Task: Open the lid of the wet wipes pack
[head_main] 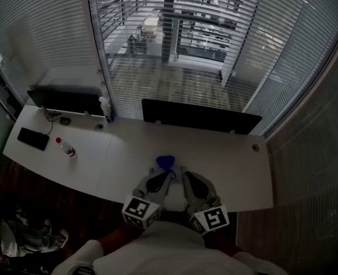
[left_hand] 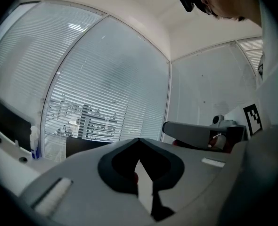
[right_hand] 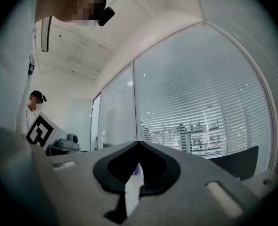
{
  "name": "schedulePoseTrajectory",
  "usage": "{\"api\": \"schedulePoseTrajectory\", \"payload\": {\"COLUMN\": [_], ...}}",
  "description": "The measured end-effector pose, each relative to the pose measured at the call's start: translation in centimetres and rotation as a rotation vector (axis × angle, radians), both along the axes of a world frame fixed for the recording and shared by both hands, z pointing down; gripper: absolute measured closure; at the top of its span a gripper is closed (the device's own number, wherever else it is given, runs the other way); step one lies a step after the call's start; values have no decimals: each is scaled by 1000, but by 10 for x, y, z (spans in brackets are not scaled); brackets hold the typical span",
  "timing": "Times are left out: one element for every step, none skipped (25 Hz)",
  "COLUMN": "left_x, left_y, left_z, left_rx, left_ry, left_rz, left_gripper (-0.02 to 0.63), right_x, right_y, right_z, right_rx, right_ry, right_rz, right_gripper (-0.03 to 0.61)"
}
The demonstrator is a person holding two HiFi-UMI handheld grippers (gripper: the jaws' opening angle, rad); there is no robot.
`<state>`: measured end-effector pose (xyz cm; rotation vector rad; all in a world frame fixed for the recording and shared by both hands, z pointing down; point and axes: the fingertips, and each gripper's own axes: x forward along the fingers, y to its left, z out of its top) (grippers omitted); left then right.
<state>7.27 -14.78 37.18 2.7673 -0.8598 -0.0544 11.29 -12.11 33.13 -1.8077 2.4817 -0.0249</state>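
Holds the left gripper with jaws brought together, tips meeting in its own view, nothing clamped between them, only a sliver of white table seen through the slot lower down. Holds the right gripper the same way, tips touching, nothing caught. Keeps both low over the near edge of the table, close side by side, noses angled inward toward each other, marker cubes nearest the body. Just ahead of the two tips and between them: the wet wipes pack, pale, lying flat, with its blue lid on the side away from the grippers; cannot tell whether either tip touches it, nor whether the lid is raised or down. Well off to the left of the left gripper: a small bottle with a red cap lying on the table, and farther left a flat black device. Beyond the pack, along the far edge: a dark screen, then slatted blinds over glass.
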Motion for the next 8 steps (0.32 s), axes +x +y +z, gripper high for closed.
{"api": "schedulePoseTrajectory", "payload": {"left_x": [0,0,0,2,3,4,5,7], "left_y": [0,0,0,0,0,0,1,1], "left_z": [1,1,2,3,4,4,4,4], "left_rx": [-1,-3,-4,-6,-6,-7,-8,-8], "left_ry": [0,-1,-3,-4,-5,-6,-6,-7], "left_rz": [-2,-4,-5,-6,-6,-6,-6,-5], "left_gripper": [611,611,611,611,611,611,611,611], "right_x": [0,0,1,2,4,5,6,7], "right_y": [0,0,0,0,0,0,0,0], "right_z": [0,0,1,2,3,4,5,5], "right_rx": [-2,-3,-3,-2,-2,-2,-2,-3], "right_ry": [-2,-4,-4,-3,-1,3,6,9], "right_rz": [0,0,-1,-2,-4,-6,-7,-8], "right_gripper": [578,578,579,578,578,578,578,579]}}
